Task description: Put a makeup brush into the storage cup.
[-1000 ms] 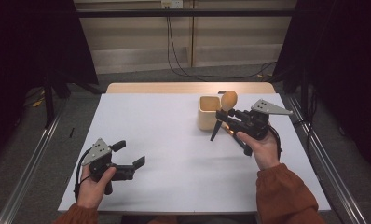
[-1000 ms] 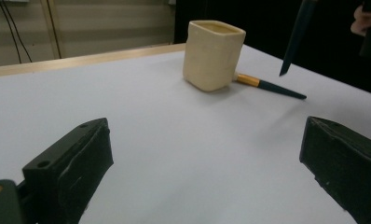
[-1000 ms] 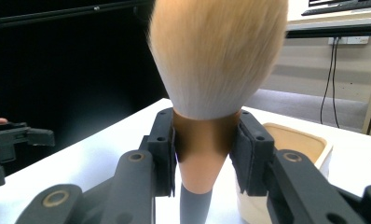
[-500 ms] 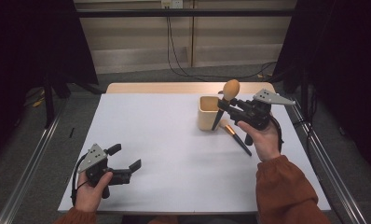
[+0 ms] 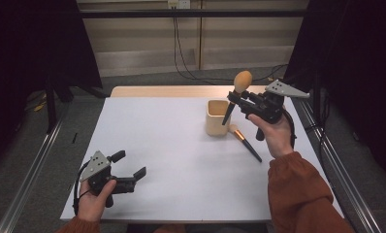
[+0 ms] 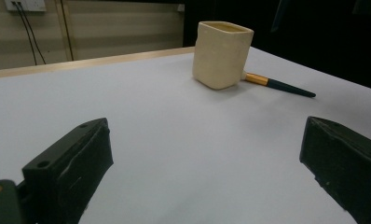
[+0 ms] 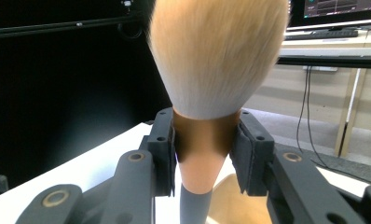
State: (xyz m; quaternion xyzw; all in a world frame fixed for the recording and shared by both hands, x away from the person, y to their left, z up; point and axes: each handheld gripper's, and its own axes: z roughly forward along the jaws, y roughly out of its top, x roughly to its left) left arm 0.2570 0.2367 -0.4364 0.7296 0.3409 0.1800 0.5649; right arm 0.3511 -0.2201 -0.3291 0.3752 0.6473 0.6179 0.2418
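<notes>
Clamping my right gripper (image 7: 203, 140) on the powder brush (image 7: 211, 70) ferrule, light, rigid there, bristles soft; left gripper (image 6: 207, 172) gapes wide, empty.

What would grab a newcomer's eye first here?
The big fluffy brush, clamped bristles-up in the right hand-held gripper above the cream cup. A second slim brush lies on the table beside the cup, and the left hand-held gripper sits open near the front edge.
</notes>
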